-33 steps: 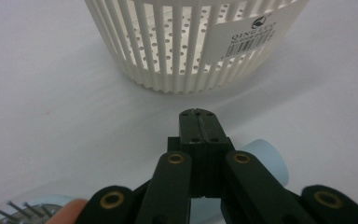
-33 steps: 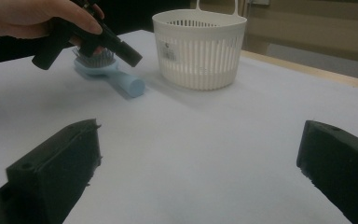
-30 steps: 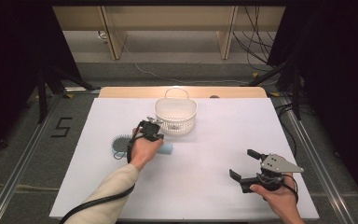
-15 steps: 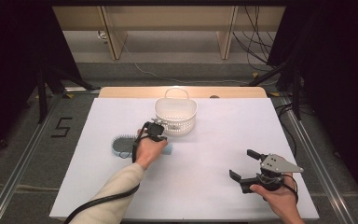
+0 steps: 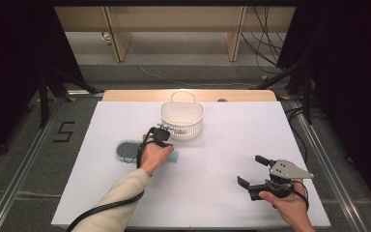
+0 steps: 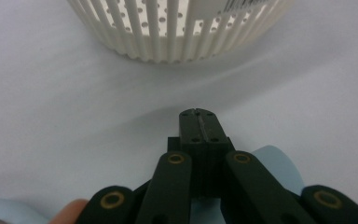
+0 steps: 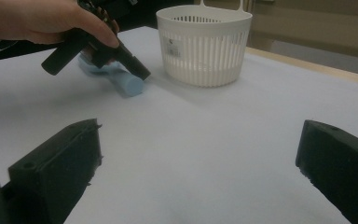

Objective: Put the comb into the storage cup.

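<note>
a white counter [image 5: 212, 159] carries a basket [image 5: 182, 120] and a brush [image 5: 128, 150]. the basket stands upright toward the far middle of the counter. it is off-white plastic, round, with vertical slats, rows of small holes and a thin loop handle on its far rim. a small label with a barcode sits on its wall, seen in the left claw view [image 6: 242, 5] and in the right claw view [image 7: 170, 46].

the brush lies flat on the counter, left of the basket and nearer the person. its dark round head with bristles shows left of the left hand [image 5: 154, 154]; its pale blue handle [image 5: 173, 156] sticks out to the right of that hand. in the right claw view the blue handle [image 7: 129, 83] lies on the counter under the left claw, its rounded end pointing toward the basket.

the left claw [image 5: 160, 135] is clenched, its two jaws pressed together with nothing between them, as the left claw view [image 6: 199, 122] shows. it points at the basket's near wall and stands just short of it, above the brush handle. whether it touches the handle cannot be told.

the right claw [image 5: 253, 170] sits at the near right of the counter, well apart from basket and brush. it is released, jaws spread wide, with bare counter between them.
</note>
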### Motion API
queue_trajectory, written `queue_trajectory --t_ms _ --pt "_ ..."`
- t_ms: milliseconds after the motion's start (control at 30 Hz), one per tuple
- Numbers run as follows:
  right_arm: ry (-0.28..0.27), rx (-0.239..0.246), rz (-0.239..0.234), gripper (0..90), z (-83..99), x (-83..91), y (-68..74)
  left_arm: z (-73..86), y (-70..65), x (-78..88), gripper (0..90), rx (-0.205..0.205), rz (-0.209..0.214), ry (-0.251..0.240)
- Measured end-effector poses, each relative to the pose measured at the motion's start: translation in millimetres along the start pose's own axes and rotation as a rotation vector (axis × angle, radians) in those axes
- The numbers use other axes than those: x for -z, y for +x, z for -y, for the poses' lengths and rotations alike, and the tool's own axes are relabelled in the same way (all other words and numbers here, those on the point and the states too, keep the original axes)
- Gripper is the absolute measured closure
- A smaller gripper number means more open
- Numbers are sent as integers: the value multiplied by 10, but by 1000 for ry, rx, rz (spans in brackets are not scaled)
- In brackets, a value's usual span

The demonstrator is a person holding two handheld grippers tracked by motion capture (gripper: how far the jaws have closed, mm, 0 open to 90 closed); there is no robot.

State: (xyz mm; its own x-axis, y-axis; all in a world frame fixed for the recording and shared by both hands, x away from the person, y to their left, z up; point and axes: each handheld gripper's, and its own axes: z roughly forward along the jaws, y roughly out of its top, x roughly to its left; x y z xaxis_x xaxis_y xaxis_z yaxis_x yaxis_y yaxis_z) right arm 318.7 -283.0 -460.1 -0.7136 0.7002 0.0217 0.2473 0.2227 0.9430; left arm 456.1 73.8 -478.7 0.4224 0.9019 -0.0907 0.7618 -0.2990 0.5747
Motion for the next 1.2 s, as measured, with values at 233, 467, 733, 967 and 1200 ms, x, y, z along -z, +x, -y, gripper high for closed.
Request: queue_trajectory --t_ms 233,467,733,967,1200 --pt "1 0 3 12 0 -2 0 70 -23 60 900 -30 18 37" --pt "3 -1 4 13 2 -1 0 181 -31 149 900 -54 50 64" --pt "5 0 5 14 1 -1 2 355 1 298 900 -89 90 108" --pt "6 -2 4 17 2 -4 5 516 28 429 900 -125 104 141" --pt "7 -3 5 18 3 -3 6 695 113 572 900 -133 119 171"
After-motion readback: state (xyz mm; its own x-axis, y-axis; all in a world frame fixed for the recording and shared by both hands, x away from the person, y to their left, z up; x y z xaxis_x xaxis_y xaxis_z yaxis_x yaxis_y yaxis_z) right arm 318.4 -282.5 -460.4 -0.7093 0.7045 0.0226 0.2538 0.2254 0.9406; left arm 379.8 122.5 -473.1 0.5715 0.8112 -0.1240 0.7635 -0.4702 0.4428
